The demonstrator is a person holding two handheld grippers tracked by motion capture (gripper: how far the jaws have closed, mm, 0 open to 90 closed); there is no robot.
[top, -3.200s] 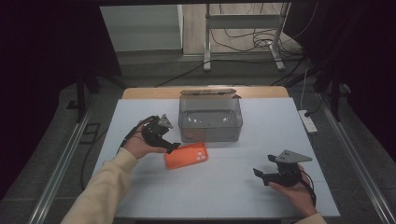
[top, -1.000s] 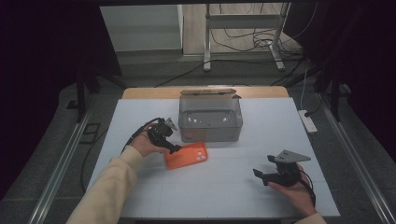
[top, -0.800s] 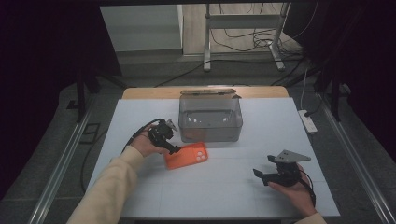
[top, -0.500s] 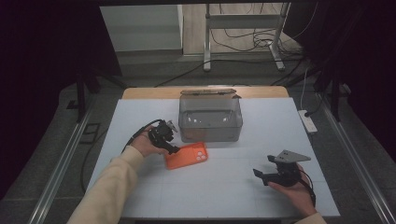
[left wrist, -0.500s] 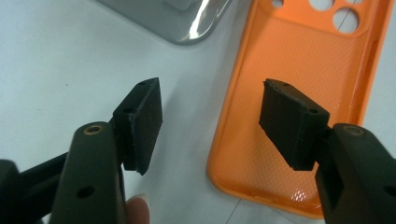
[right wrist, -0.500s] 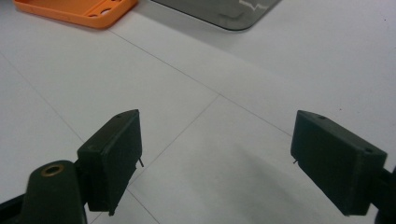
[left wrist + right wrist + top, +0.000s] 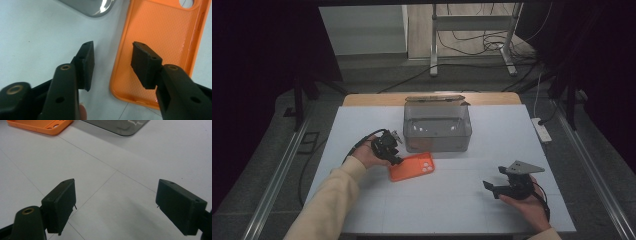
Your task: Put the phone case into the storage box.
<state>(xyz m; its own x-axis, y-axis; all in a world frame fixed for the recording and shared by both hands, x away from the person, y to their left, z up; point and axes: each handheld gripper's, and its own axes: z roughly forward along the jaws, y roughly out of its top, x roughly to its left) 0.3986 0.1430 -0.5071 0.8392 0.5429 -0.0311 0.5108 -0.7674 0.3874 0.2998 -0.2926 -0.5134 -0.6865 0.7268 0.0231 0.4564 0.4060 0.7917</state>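
Orange phone case: soft-looking shell, lying open side up on the white worktop, just in front of the grey bin, near its left corner. In the left gripper view the camera cut-out sits at the far end.

Left gripper: I have its fingers parted to a moderate gap and holding nothing. They straddle the case's long left wall, one finger over bare worktop outside, the other over the case's textured floor. Whether either tip touches yet, I cannot tell.

Right gripper: fingers wide apart, empty, hovering over bare worktop well to the right of the case; the hand holds it near the front edge in the high view.

Step in hand, as I judge it: pinching the case's side wall to lift it. To do it well I would lower until the outer tip meets the worktop beside the wall, keep the wall centred in the gap, then close gently, since a thin flexible rim may buckle or slip. Gripping nearer mid-length should stop the case drooping when raised.
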